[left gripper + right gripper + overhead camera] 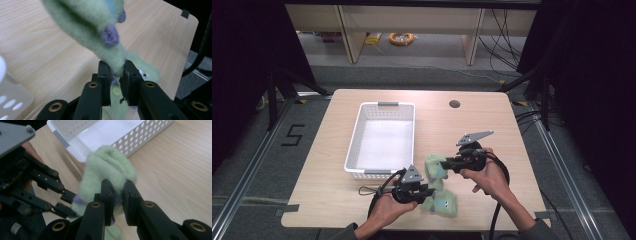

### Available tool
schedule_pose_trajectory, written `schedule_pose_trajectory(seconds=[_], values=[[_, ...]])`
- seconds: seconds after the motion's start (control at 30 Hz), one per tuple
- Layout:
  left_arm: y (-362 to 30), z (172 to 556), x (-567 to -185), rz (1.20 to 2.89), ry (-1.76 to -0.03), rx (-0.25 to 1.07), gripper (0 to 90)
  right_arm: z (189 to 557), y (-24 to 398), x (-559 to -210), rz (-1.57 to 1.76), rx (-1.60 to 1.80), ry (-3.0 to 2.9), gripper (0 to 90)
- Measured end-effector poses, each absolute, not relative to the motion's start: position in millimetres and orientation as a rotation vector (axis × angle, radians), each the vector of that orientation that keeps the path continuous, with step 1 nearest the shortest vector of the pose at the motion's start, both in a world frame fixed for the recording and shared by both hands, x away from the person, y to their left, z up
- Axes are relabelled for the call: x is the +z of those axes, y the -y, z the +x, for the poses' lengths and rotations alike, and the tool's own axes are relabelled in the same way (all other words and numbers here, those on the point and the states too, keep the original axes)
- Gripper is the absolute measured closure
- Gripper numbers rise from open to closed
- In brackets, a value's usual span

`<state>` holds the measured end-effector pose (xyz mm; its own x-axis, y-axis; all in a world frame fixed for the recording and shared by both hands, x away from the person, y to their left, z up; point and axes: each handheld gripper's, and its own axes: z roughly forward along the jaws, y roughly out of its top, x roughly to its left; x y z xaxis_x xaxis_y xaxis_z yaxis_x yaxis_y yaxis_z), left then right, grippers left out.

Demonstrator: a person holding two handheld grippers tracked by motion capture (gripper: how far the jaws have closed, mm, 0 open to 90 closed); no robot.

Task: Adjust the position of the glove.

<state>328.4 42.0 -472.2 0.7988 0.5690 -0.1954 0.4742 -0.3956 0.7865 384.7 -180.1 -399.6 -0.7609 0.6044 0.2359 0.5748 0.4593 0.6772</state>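
Mid-handling: green sock [438, 186] stretched just beside basket [382, 137], near its front corner. Left gripper [428, 192] clamped on one end, right gripper [445, 163] clamped on the other. Next, probably: fold, then lift toward basket.

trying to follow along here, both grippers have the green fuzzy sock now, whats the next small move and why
Probably lift it together and carry it toward the white basket. The left gripper and right gripper are each clamped on the green sock, which hangs between them just off the table, and the basket sits close by, up and to the left in the high view.
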Motion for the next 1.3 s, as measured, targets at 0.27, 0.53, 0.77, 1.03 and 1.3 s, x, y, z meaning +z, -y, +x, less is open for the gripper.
schedule_pose_trajectory(seconds=[0.27, 0.53, 0.77, 1.03, 1.3], values=[[-60.0, 321.3, -462.8, 2.059, -0.725, -0.074, 82.1, 367.1, 186.1, -399.6, 1.042, 1.175, -2.689, 79.1], [-58.7, 308.4, -474.3, 2.154, -0.656, -0.211, 82.2, 332.6, 202.0, -421.3, 1.122, 1.109, -2.744, 77.3], [-57.4, 312.3, -485.5, 2.192, -0.689, -0.233, 81.5, 331.7, 204.9, -451.6, 1.176, 1.089, -2.773, 74.2], [-66.2, 319.9, -493.1, 2.176, -0.757, -0.258, 80.3, 339.8, 198.5, -456.2, 1.103, 1.075, -2.765, 69.7], [-68.4, 322.8, -494.7, 2.182, -0.757, -0.254, 80.0, 348.9, 203.0, -450.2, 1.056, 1.106, -2.733, 66.6]])
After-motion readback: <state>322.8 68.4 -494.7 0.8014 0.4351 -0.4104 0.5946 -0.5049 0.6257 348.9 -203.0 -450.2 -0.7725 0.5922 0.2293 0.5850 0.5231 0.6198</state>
